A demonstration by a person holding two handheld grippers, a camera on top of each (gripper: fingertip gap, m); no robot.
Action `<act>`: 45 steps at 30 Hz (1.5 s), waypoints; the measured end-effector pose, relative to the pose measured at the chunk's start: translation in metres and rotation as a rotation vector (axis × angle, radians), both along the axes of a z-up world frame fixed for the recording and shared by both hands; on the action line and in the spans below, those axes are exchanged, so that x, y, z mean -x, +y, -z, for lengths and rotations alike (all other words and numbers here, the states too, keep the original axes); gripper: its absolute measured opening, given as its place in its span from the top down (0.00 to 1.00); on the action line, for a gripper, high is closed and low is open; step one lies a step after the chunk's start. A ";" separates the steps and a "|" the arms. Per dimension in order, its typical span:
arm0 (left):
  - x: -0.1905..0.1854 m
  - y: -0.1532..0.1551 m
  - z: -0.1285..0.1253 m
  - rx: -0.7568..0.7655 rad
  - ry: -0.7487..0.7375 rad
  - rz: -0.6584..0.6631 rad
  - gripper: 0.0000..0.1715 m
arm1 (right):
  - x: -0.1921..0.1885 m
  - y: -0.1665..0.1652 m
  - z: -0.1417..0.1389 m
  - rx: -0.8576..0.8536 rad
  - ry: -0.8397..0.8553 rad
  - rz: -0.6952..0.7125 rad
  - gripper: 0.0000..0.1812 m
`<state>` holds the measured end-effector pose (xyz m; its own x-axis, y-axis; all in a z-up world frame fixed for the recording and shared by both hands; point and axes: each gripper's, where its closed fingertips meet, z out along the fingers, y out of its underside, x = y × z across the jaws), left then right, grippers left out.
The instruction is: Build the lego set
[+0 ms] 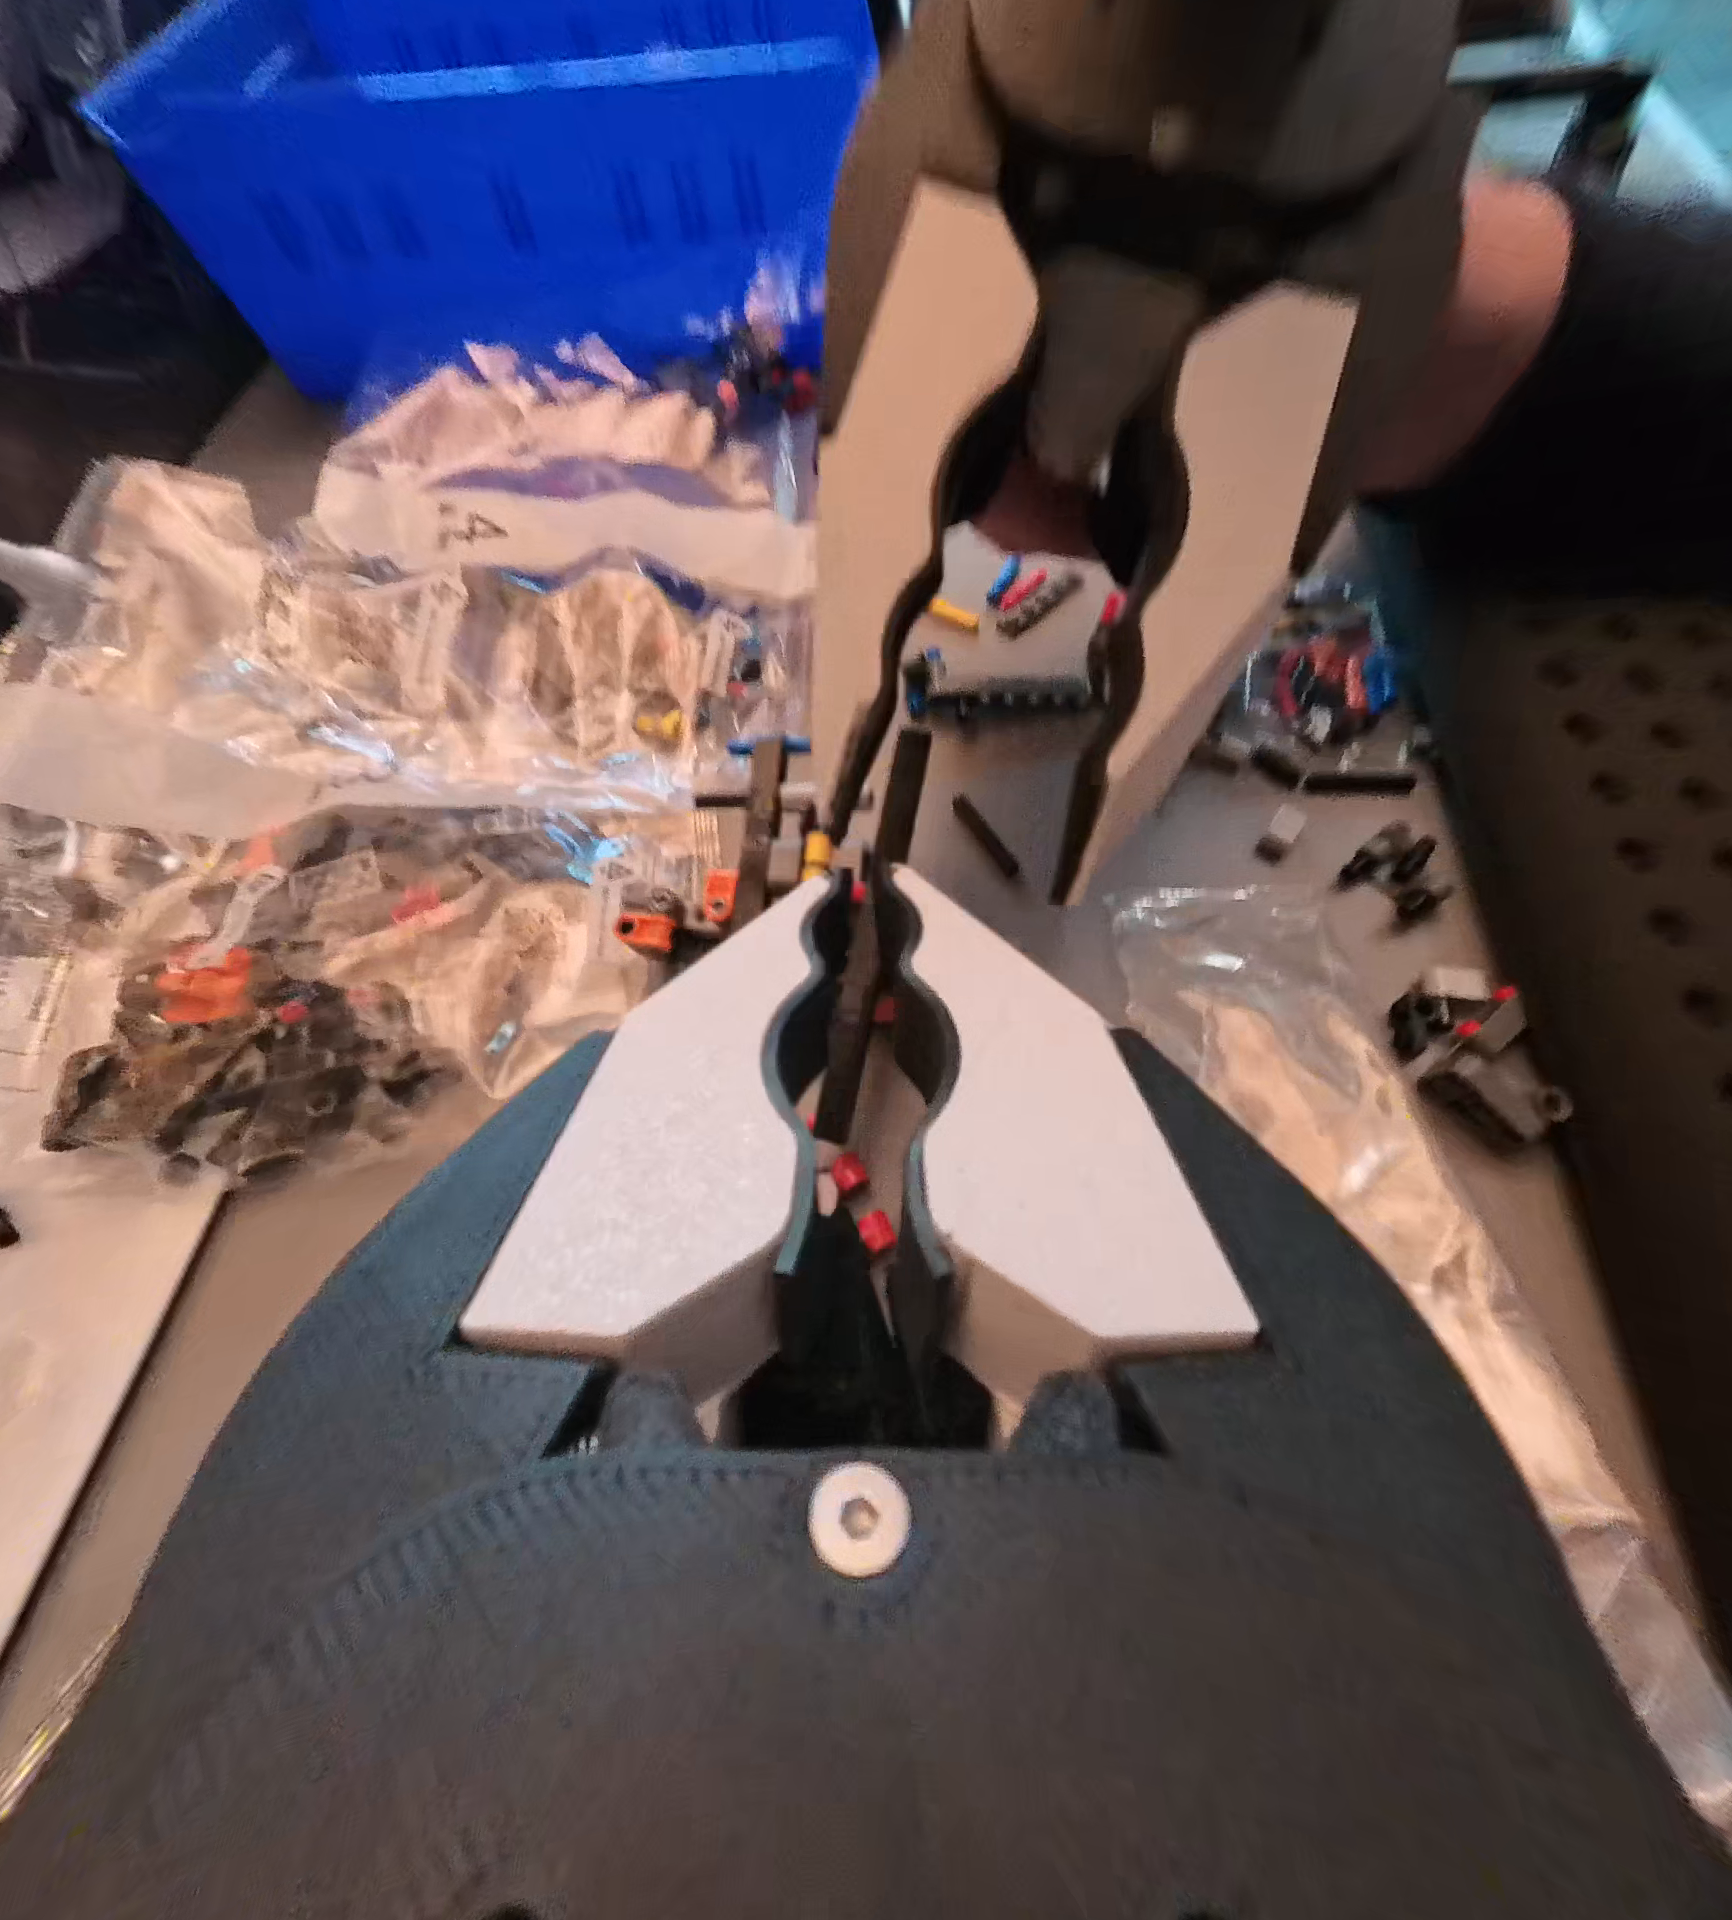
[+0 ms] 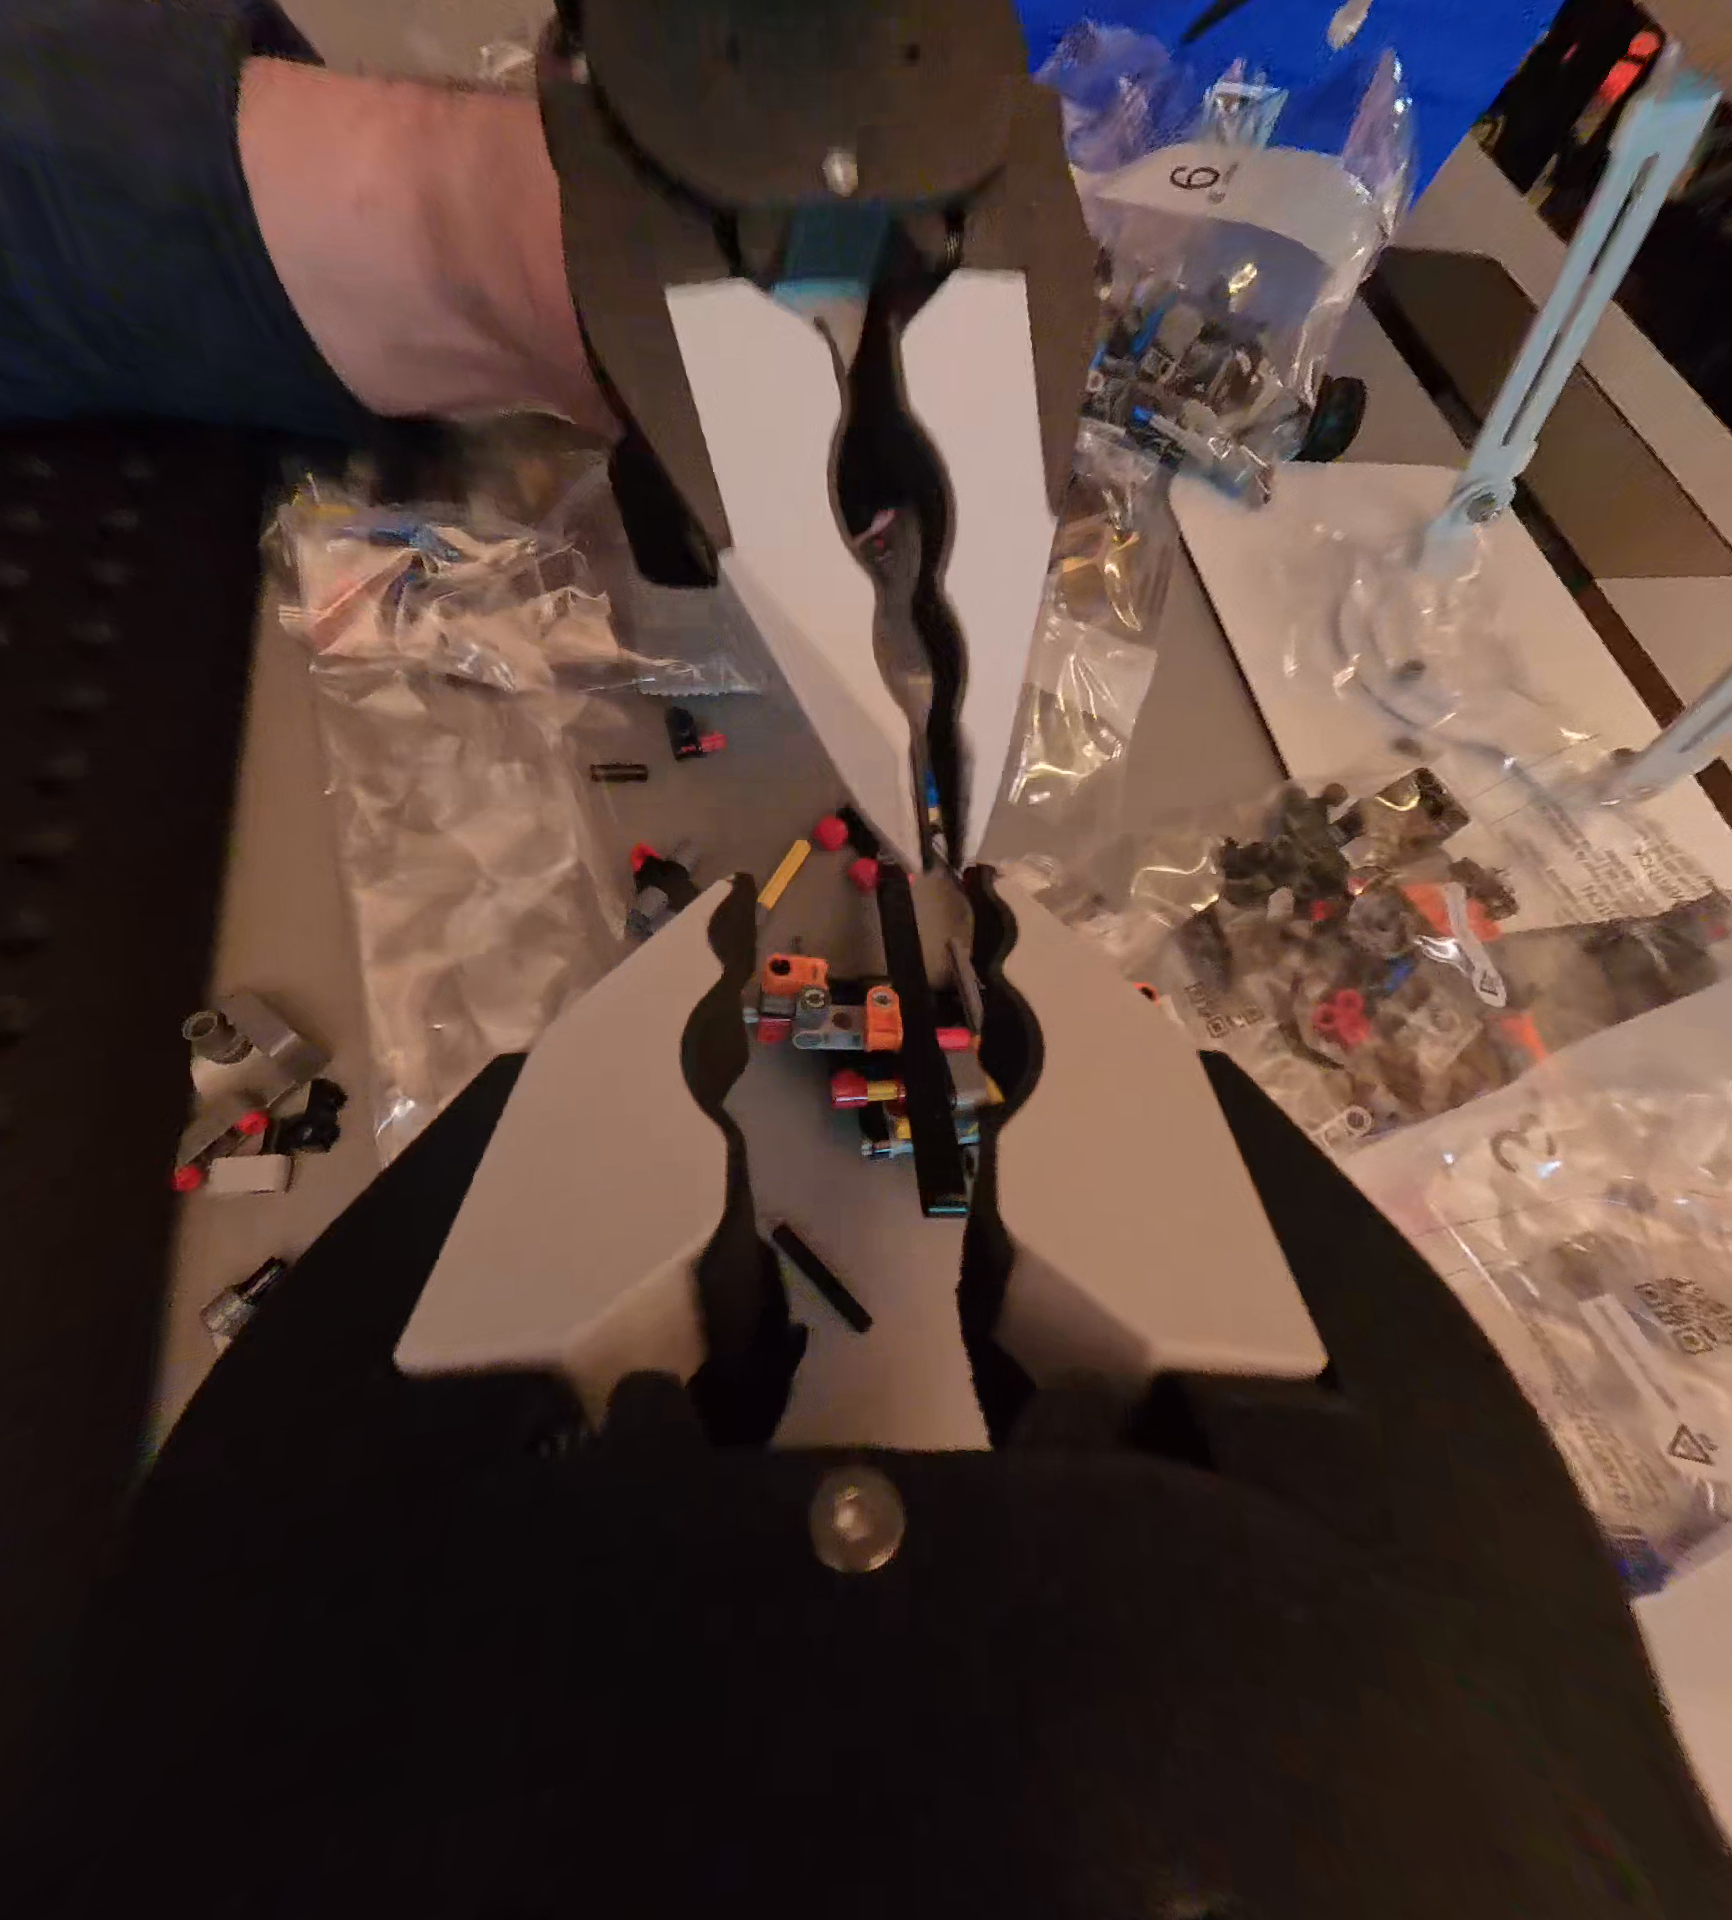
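Lego build (image 2: pixel 867 1039), orange/grey/black, sits mid-table between the right tongs' (image 2: pixel 851 894) wide-spread fingers. Left tongs (image 1: pixel 860 883) pinched narrow on a long black beam (image 1: pixel 854 1023). Numbered clear parts bags (image 2: pixel 1610 1247) w/ printed labels along table's right edge.

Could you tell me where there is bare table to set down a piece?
Bare table shows in a strip between the black mat and the empty bag, and beside the axle inside the open right claw. Bags crowd the opposite side; the model and the left claw, shut on a beam, fill the middle.
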<state>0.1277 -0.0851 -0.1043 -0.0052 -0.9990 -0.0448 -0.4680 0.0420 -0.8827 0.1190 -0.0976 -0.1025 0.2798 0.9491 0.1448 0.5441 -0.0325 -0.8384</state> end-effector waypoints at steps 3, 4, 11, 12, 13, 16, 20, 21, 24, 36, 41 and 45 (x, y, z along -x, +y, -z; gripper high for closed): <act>0.003 0.004 -0.035 0.052 -0.194 -0.012 0.89 | -0.006 0.014 -0.006 0.000 0.049 0.078 0.61; 0.005 0.006 -0.049 0.074 -0.273 -0.017 0.85 | -0.008 0.018 -0.010 0.005 0.077 0.101 0.56; 0.007 0.015 -0.061 0.081 -0.344 -0.050 0.79 | 0.002 0.016 -0.070 -0.118 0.286 0.084 0.56; 0.006 0.013 -0.061 0.065 -0.341 -0.040 0.86 | 0.003 0.019 -0.069 -0.140 0.246 0.099 0.58; 0.006 0.014 -0.061 0.023 -0.332 -0.054 0.92 | 0.002 0.025 -0.066 -0.158 0.192 0.123 0.61; 0.013 0.023 -0.071 0.005 -0.376 -0.099 0.89 | 0.003 0.040 -0.056 -0.097 0.155 0.150 0.60; 0.019 0.043 -0.072 -0.004 -0.407 -0.197 0.62 | -0.003 0.059 -0.021 -0.019 0.055 0.207 0.48; 0.019 0.045 -0.071 -0.007 -0.403 -0.204 0.61 | -0.004 0.060 -0.015 -0.025 0.027 0.221 0.44; 0.018 0.051 -0.070 -0.061 -0.391 -0.239 0.57 | 0.005 0.056 -0.002 0.014 -0.005 0.220 0.36; 0.014 0.059 -0.052 -0.100 -0.297 -0.282 0.50 | -0.014 0.077 0.073 0.196 -0.221 0.464 0.21; 0.015 0.059 -0.057 -0.110 -0.307 -0.287 0.49 | -0.039 0.092 0.075 0.260 -0.237 0.635 0.27; 0.018 0.059 -0.061 -0.124 -0.309 -0.294 0.50 | -0.040 0.096 0.080 0.320 -0.139 0.667 0.20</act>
<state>0.1098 -0.0263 -0.0429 0.3105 -0.9431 -0.1192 -0.1905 0.0611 -0.9798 0.1594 -0.0012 -0.1823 0.8093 0.5865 -0.0332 0.4242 -0.6225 -0.6576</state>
